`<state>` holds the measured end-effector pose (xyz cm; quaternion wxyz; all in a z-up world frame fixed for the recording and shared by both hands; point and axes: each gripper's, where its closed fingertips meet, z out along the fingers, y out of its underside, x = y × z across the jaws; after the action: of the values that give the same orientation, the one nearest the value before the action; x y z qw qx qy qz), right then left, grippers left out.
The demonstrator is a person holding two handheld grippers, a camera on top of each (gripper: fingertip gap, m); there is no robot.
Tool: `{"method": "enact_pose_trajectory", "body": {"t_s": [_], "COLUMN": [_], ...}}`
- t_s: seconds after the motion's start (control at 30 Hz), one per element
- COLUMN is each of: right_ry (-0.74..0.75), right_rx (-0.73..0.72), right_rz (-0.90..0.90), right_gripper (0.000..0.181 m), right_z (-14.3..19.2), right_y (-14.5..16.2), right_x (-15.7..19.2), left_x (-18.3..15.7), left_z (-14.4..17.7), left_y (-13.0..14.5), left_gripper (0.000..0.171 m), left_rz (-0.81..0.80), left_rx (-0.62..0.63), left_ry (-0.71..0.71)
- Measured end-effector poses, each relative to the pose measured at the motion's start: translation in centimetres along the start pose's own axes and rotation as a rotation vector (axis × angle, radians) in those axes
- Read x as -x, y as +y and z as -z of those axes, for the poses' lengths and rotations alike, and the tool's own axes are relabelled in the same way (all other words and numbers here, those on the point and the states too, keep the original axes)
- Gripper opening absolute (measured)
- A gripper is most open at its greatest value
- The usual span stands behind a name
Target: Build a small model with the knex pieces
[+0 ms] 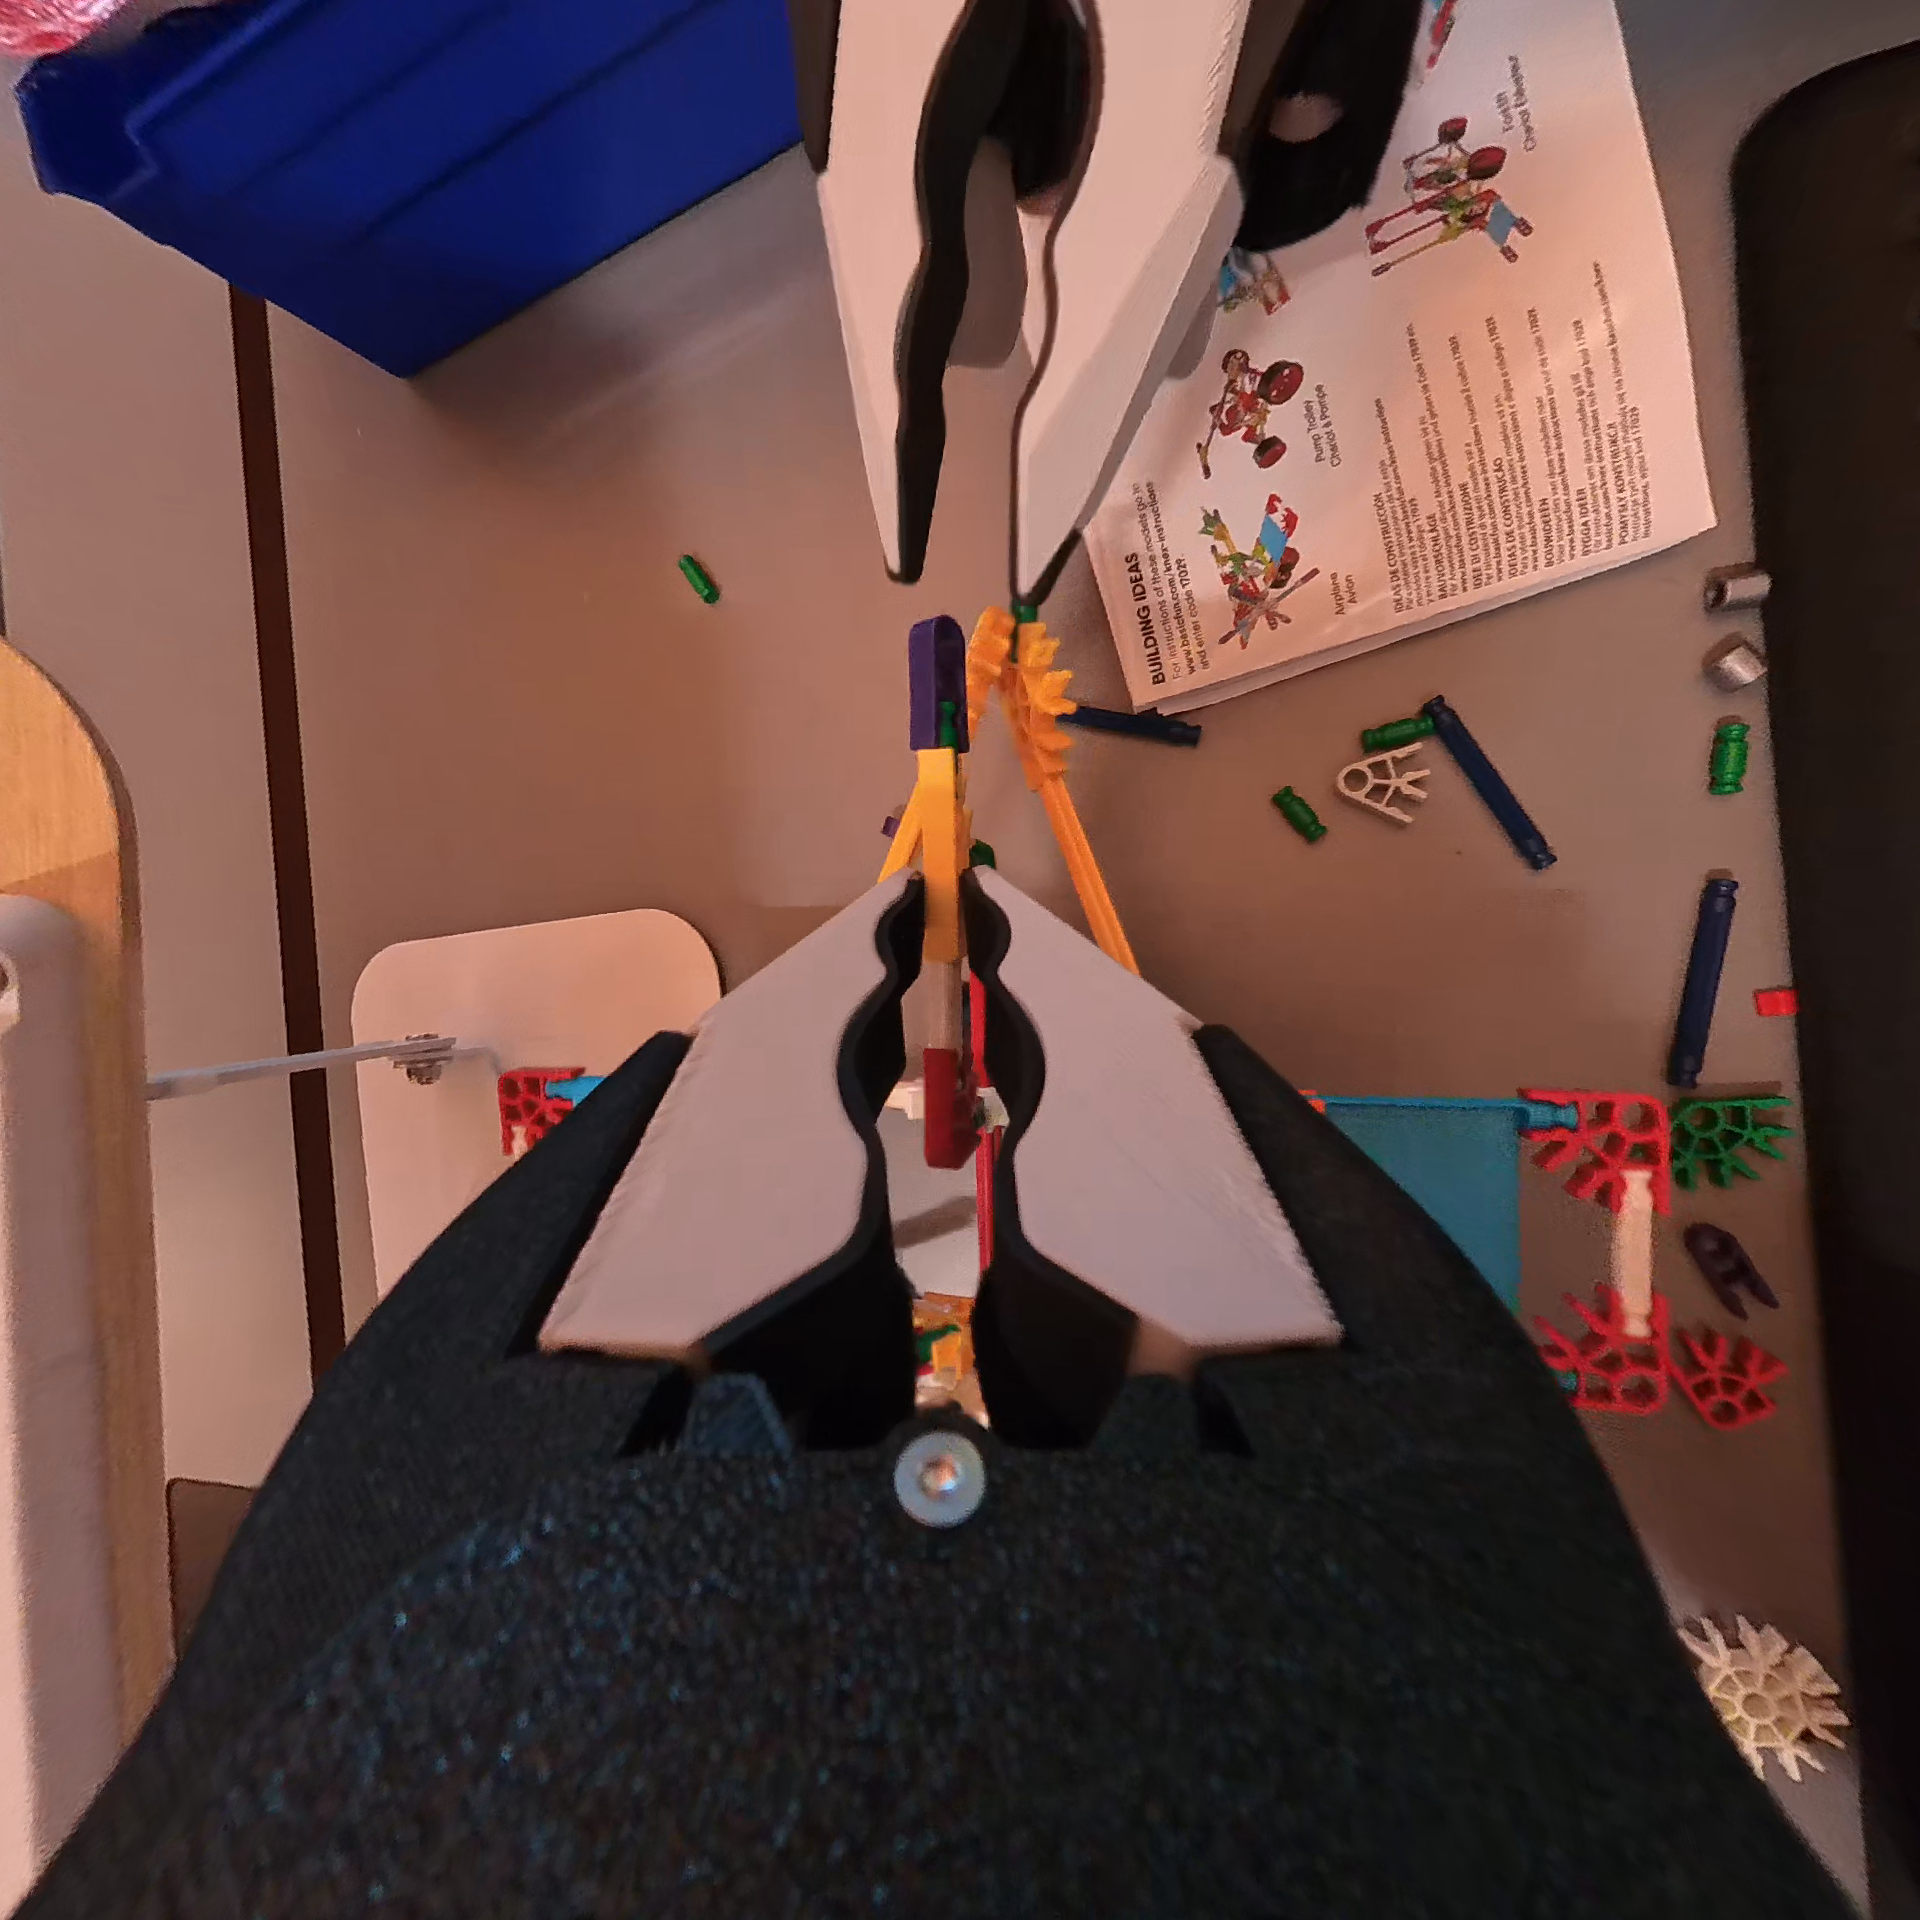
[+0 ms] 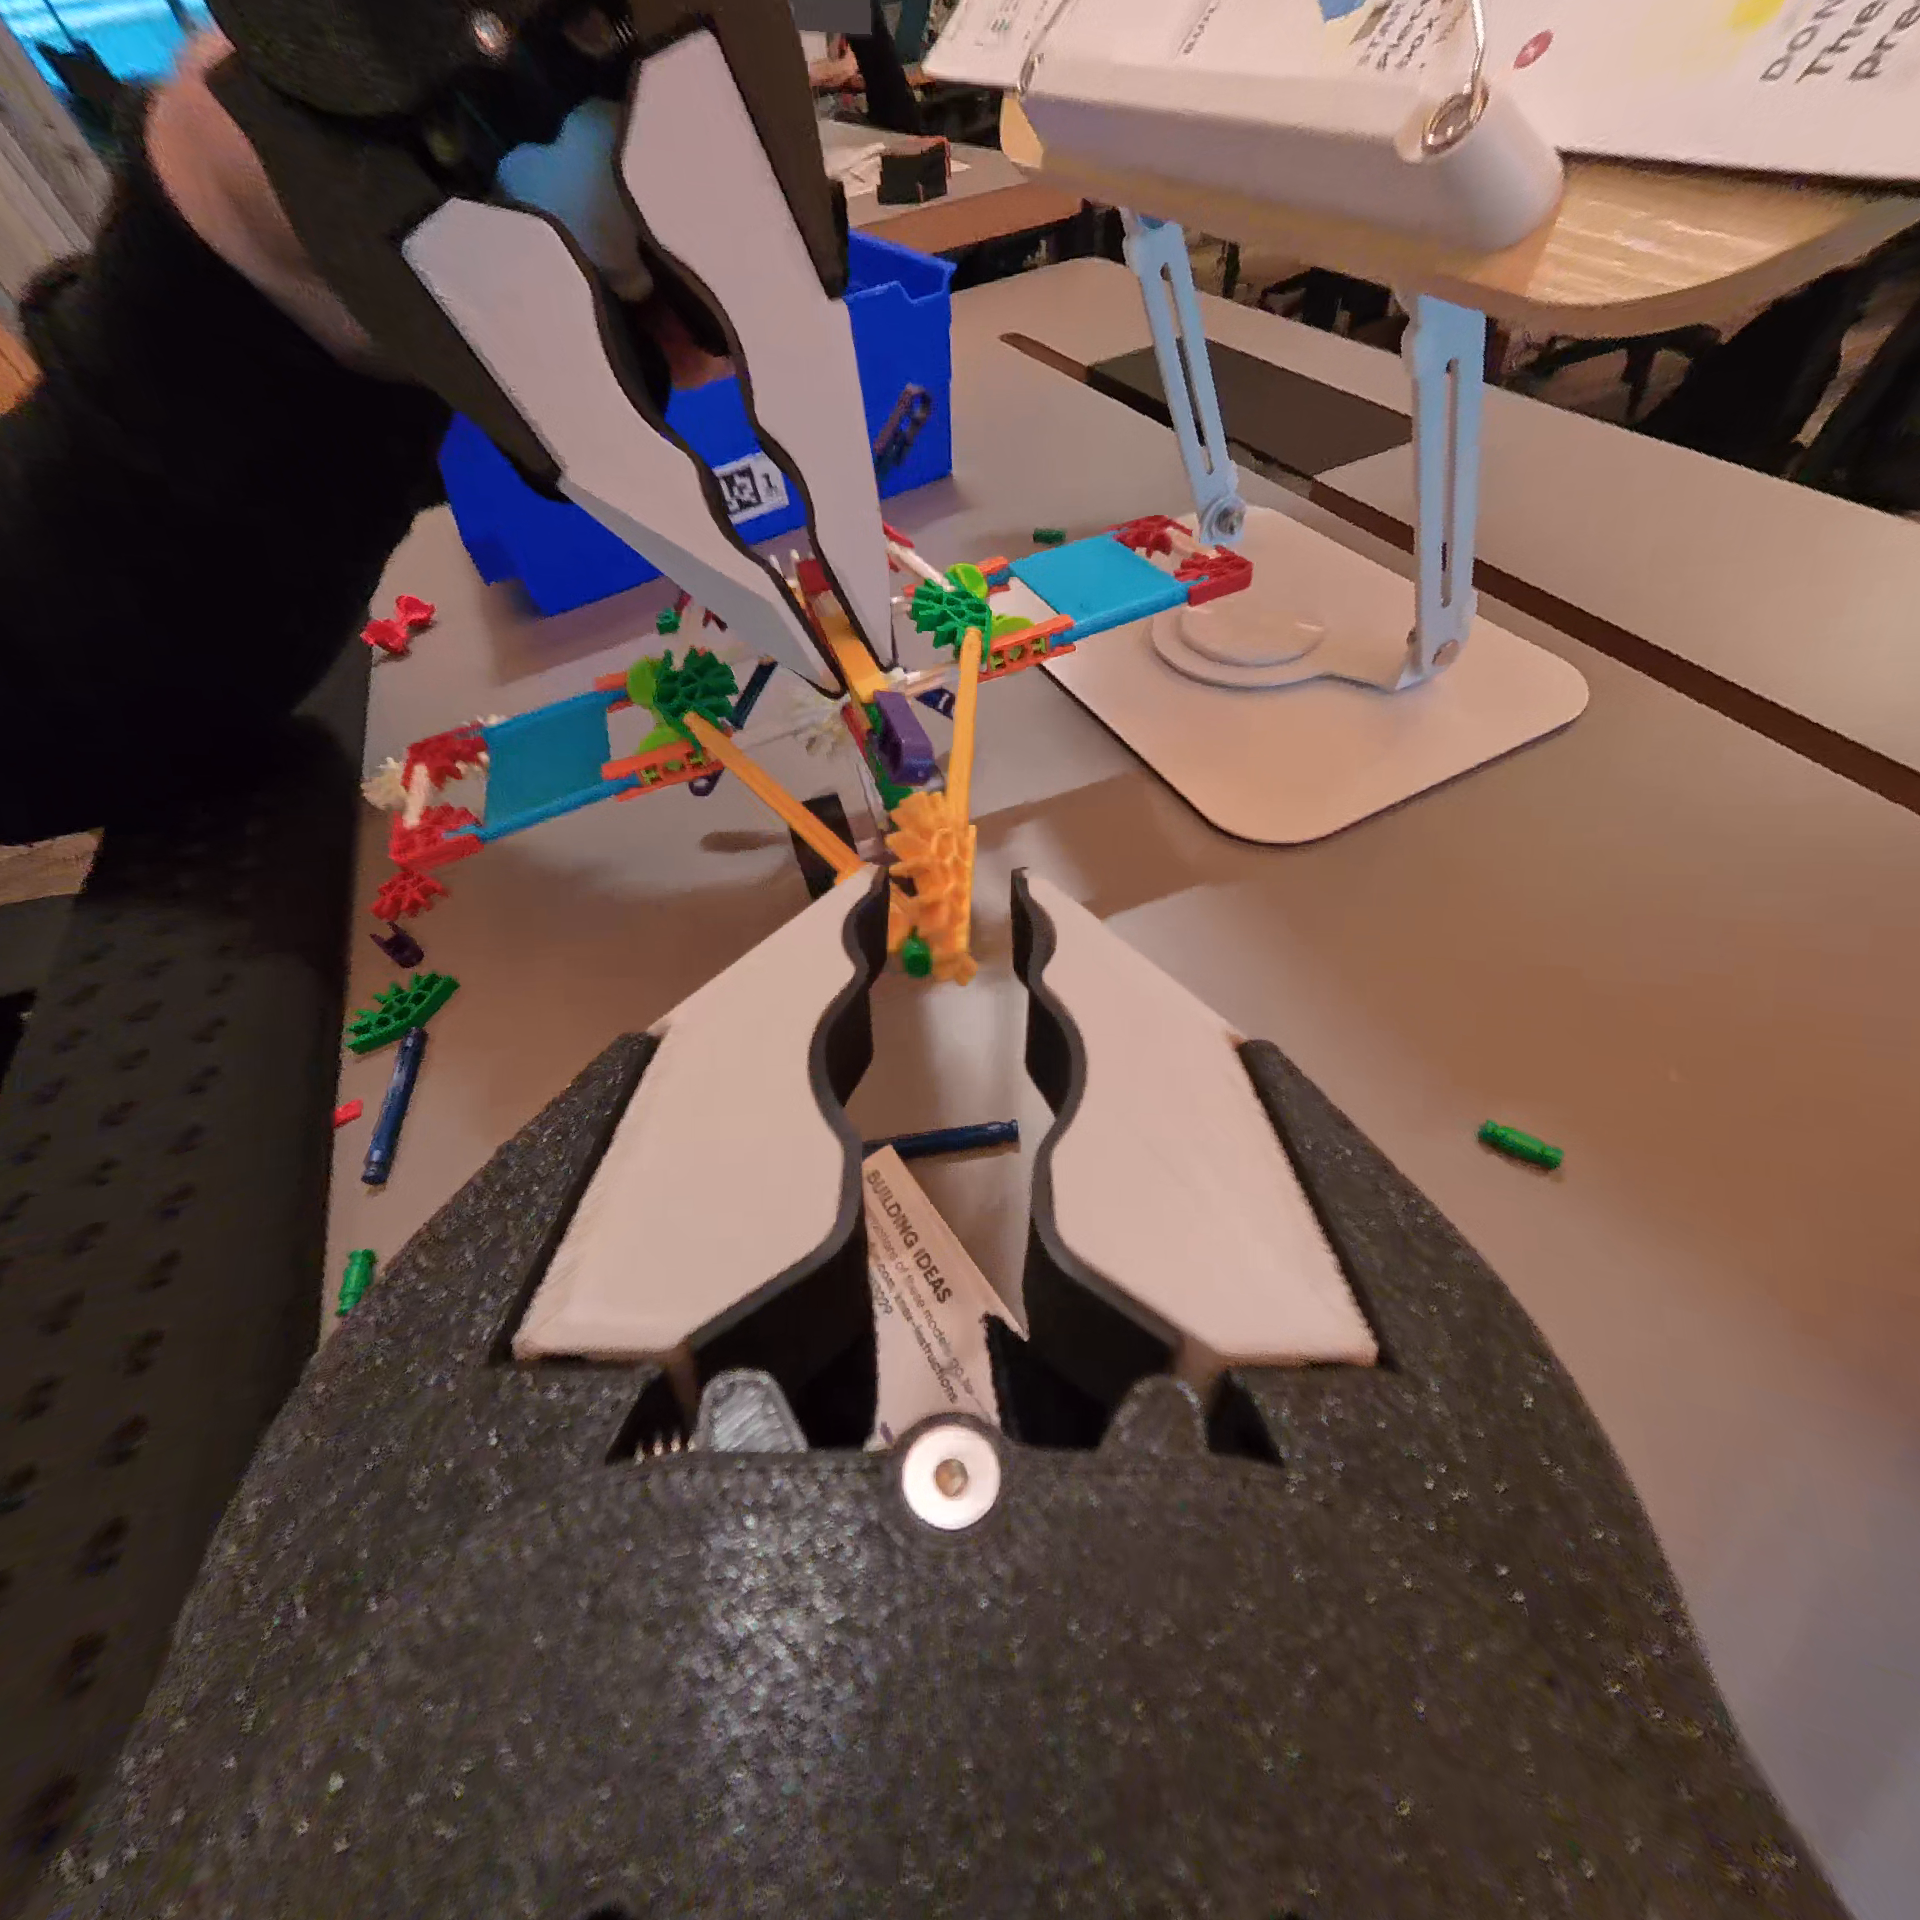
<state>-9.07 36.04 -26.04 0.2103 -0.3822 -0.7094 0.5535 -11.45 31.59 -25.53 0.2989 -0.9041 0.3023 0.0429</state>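
Two grippers are meeting at a toy model (image 2: 1091,587): the left gripper (image 1: 940,883) is clamping its yellow rod (image 1: 935,816); the right gripper (image 2: 945,878), entering the left wrist view from twelve o'clock, is gaping around the orange connector (image 2: 925,862).

place: a work room or office | big smooth grey table (image 2: 1507,1039) | blue plastic bin (image 2: 904,343) | loose colourful plastic building-toy pieces (image 1: 1496,774) | white paper instruction sheet (image 1: 1455,416) | white desk stand on a flat base (image 2: 1351,707) | more tables behind (image 2: 1714,249)
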Motion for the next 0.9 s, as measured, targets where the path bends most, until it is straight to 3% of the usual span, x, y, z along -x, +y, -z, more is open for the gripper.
{"method": "enact_pose_trajectory", "body": {"t_s": [0.23,0.33,0.37,0.6,0.77,0.83,0.9], "right_ry": [-0.010,0.027,0.038,0.046,0.054,0.084,0.076], "right_rx": [0.068,0.113,0.116,0.137,0.160,0.149,0.111], "right_rz": [0.042,0.062,0.067,0.090,0.031,0.043,0.046], "right_gripper": [0.029,0.023,0.011,0.006,0.009,0.023,0.022], "right_z": [-1.9,-2.6,-2.6,-2.5,-3.0,-2.3,-1.3], "right_y": [1.2,2.0,2.1,2.3,3.0,2.5,1.6], "right_x": [0.6,0.0,-0.3,-1.1,-2.1,-2.4,-2.0], "left_x": [-0.1,-0.3,-0.4,-0.6,-0.3,-0.1,0.1], "left_z": [-0.5,-0.8,-0.9,-0.8,-1.0,-1.0,-0.9], "left_y": [-0.3,-0.2,-0.2,-0.4,-0.4,-0.4,-0.4], "left_gripper": [0.006,0.006,0.005,0.005,0.005,0.005,0.005], "left_rz": [0.013,0.004,0.005,0.007,0.024,0.033,0.045], "left_rx": [-0.018,-0.012,-0.015,-0.041,-0.039,-0.045,-0.056], "left_ry": [0.024,0.036,0.043,0.067,0.067,0.064,0.063]}}
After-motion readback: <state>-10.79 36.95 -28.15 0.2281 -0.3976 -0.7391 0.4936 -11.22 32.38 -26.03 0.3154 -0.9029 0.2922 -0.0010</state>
